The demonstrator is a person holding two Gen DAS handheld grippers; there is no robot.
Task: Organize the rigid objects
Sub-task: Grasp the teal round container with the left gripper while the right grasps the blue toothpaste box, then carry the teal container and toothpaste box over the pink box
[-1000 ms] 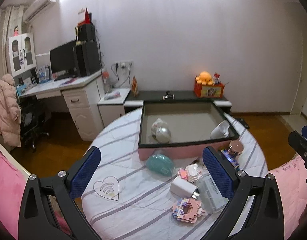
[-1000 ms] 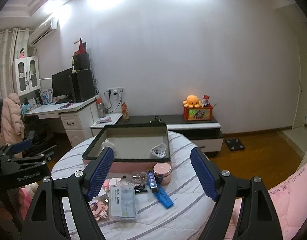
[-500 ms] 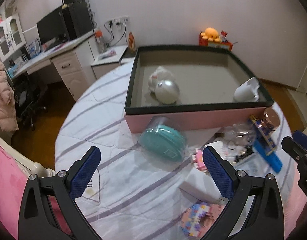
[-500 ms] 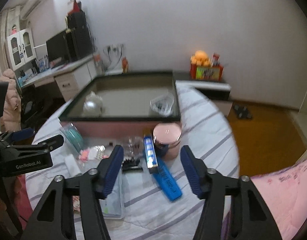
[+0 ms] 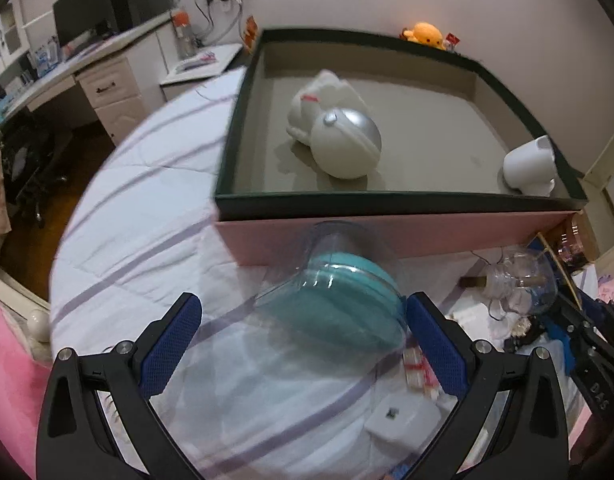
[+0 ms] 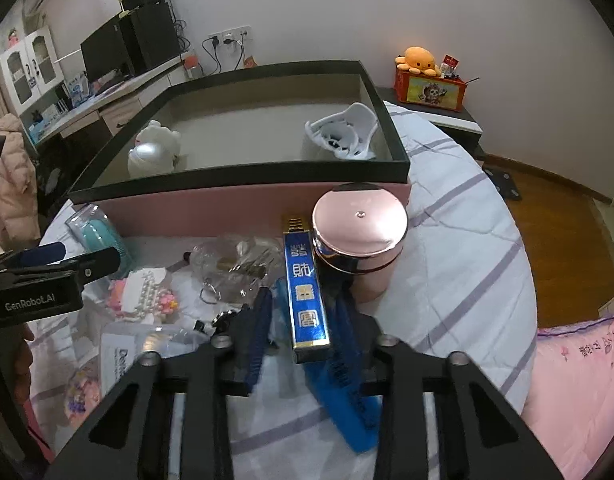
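The landmark was the large shallow box (image 6: pixel 243 196), dark-rimmed with a pink outer wall, which stood on the round table (image 6: pixel 467 248) covered by a white cloth with purple stripes. Inside the box, toward its left side, lay a white-and-silver ball-shaped object (image 5: pixel 345 148) against a white soft figure (image 5: pixel 323 96); in its right near corner lay a white openwork holder (image 6: pixel 343 132). Just outside the near wall of the box, toward its right end, stood a pink round-lidded jar (image 6: pixel 359 232), and touching the jar's left side lay a long blue-and-gold box (image 6: pixel 307 292) printed with gold characters, over a flat blue piece (image 6: pixel 347 412). The right gripper (image 6: pixel 303 320) straddled the near half of this long box; its jaws were closing, with the box between the two blue pads, and whether the pads already pressed on it could not be told. Before the middle of the box's near wall lay a teal shell-shaped case (image 5: pixel 339 300) in clear plastic wrapping. The left gripper (image 5: pixel 303 344) stood wide apart around the near end of that case, its right pad just beside the wrapping and the left pad well clear, holding nothing. Further along the near wall lay a clear plastic bag of small items (image 6: pixel 231 260).
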